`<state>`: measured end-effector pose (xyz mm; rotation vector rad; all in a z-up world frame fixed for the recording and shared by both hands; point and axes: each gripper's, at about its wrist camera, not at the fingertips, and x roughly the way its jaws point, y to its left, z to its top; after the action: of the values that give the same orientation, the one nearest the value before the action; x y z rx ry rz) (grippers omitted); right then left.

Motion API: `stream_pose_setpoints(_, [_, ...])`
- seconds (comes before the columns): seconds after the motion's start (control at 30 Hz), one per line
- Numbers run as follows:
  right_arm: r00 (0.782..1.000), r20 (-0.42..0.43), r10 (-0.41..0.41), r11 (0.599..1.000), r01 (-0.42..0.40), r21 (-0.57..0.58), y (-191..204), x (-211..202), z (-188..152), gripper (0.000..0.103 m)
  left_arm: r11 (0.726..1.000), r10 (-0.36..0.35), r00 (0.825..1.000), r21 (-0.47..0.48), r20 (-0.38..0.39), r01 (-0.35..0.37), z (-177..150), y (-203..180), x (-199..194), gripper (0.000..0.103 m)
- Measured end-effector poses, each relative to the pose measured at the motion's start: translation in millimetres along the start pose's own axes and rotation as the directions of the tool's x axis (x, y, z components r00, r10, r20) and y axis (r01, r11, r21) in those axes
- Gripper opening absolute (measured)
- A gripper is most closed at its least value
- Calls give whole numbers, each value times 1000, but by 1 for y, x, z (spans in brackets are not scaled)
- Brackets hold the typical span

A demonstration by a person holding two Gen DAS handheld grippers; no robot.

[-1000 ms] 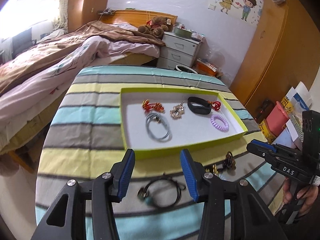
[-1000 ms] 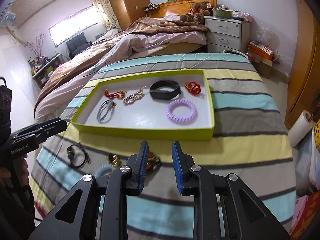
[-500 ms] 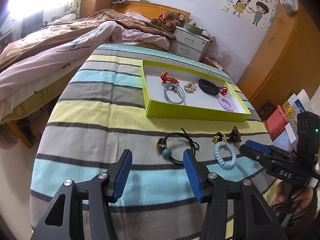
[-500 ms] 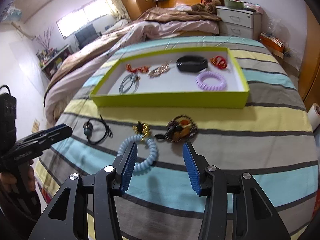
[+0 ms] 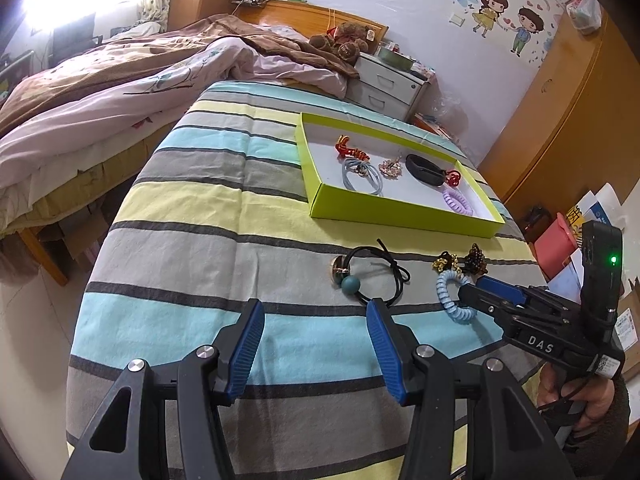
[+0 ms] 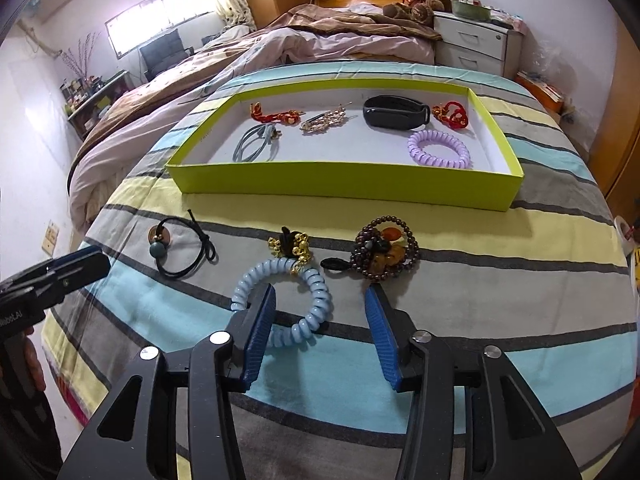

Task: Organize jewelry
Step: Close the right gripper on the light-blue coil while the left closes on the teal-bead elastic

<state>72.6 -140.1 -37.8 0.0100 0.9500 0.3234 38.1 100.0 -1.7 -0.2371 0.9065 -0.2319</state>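
A lime-green tray [image 6: 344,188] [image 5: 400,216] on the striped cloth holds several pieces, among them a purple coil band [image 6: 439,148] and a black wristband [image 6: 396,113]. In front of it lie a black cord hair tie with a teal bead [image 6: 182,250] [image 5: 368,274], a light blue coil band [image 6: 280,300] [image 5: 454,296], a gold charm clip [image 6: 290,246] and a dark bead bracelet [image 6: 384,254]. My right gripper [image 6: 320,320] is open, just above the blue coil band. My left gripper [image 5: 316,332] is open and empty, near the black hair tie.
The striped cloth [image 5: 200,208] covers a table. An unmade bed [image 5: 100,92] lies to the left, a white nightstand [image 5: 384,84] behind, a wooden wardrobe [image 5: 560,112] to the right. Boxes and papers [image 5: 560,240] sit by the right edge.
Both grippers have pulled back from the tray toward the near edge. The right gripper's jaws have opened wide and now stand over the blue coil band.
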Motion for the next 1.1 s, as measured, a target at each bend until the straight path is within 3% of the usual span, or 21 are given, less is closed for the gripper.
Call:
stream_pose_setpoints(0.13, [999, 3, -39, 999, 39, -36, 5, 0, -2, 32, 1000, -6, 1000, -7, 4, 6, 0, 0, -1, 53])
stream_pose_setpoints(0.27, [998, 1, -63, 995, 63, -73, 8, -3, -5, 12, 1000, 2, 1000, -2, -15, -2, 0, -3, 3, 53])
stream_pose_setpoints(0.47, [999, 9, -52, 995, 53, -82, 7, -5, -8, 10, 999, 31, 999, 18, -27, -30, -2, -11, 8, 53])
stream_pose_setpoints(0.77, [998, 58, -28, 999, 29, -13, -12, -22, -12, 10, 1000, 11, 998, -21, -54, -12, 4, -18, 21, 53])
stream_pose_setpoints(0.93, [996, 81, -27, 999, 25, 24, -24, -30, -13, 10, 1000, 15, 998, 2, -54, -15, 12, -29, 32, 53])
stream_pose_setpoints(1.1, [995, 94, -20, 999, 16, 41, -31, -34, -13, 10, 994, 105, 993, 48, -58, -102, 16, -40, 49, 53])
